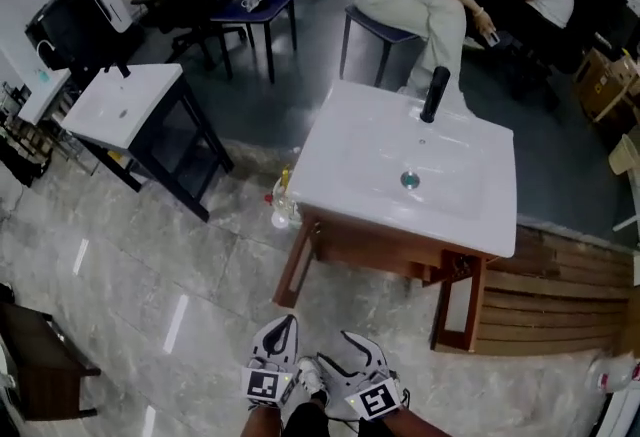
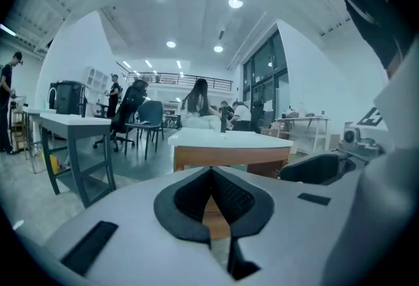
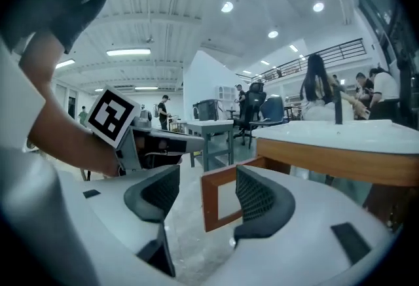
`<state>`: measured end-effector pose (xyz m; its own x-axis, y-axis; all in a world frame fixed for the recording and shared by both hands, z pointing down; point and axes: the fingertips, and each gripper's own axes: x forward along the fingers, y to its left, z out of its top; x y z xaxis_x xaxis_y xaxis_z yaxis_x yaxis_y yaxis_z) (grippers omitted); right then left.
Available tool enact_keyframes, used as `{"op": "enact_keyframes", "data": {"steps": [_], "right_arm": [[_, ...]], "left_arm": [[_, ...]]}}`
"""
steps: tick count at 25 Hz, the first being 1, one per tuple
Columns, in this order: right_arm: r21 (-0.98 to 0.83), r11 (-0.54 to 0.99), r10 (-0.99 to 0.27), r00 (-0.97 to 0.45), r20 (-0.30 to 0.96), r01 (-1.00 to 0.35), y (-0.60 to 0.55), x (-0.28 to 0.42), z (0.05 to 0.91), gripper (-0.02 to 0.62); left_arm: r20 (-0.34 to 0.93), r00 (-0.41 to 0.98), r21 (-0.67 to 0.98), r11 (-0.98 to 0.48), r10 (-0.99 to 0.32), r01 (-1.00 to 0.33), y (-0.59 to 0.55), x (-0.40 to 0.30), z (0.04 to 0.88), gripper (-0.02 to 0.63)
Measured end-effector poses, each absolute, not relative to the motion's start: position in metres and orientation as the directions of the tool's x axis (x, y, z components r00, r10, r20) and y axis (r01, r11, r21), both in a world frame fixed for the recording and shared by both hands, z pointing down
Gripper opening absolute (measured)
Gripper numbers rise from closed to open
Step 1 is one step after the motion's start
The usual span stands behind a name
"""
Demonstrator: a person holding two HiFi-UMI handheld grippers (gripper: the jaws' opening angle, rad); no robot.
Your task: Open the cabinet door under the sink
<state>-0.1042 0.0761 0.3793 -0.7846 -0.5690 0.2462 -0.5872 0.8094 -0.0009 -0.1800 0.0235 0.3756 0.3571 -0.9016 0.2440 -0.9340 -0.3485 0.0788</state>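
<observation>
The white sink (image 1: 345, 160) with a black faucet (image 1: 435, 93) sits on a brown wooden cabinet (image 1: 370, 250) in the middle of the head view. Both grippers are held close to the person at the bottom edge, well short of the cabinet. My left gripper (image 1: 285, 325) points at the cabinet front (image 2: 229, 157); its pads meet at the tips with nothing between them (image 2: 211, 173). My right gripper (image 1: 352, 340) stands open and empty (image 3: 206, 177). Through its gap a wooden frame (image 3: 219, 203) of the cabinet shows far beyond the jaws.
A second white sink on a dark frame (image 1: 125, 105) stands at the left. A bottle (image 1: 283, 200) sits on the floor by the cabinet's left leg. Wooden slats (image 1: 560, 310) lie at the right. Chairs and seated people fill the back; a dark stool (image 1: 40, 365) is at lower left.
</observation>
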Motion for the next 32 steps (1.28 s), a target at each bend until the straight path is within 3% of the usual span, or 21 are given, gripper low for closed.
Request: {"op": "enact_keyframes", "data": {"steps": [10,22,32], "right_arm": [[0.018,0.689,-0.719,-0.681,0.139,-0.725,0.086,-0.024,0.263,0.059],[0.074,0.533,-0.846,-0.530,0.058,-0.843,0.073,0.068,0.165,0.028],[0.117,0.453,-0.890,-0.457,-0.008,-0.884,0.064,0.103,0.124,0.025]], "left_arm": [[0.124,0.482,0.019,-0.484,-0.867,-0.875,0.029,-0.097,0.245,0.021],[0.069,0.582,-0.004,-0.583,-0.810,-0.812,0.059,-0.028,0.158,0.021],[0.025,0.597,-0.030,-0.597,-0.802,-0.801,0.054,-0.003,0.130,0.021]]}}
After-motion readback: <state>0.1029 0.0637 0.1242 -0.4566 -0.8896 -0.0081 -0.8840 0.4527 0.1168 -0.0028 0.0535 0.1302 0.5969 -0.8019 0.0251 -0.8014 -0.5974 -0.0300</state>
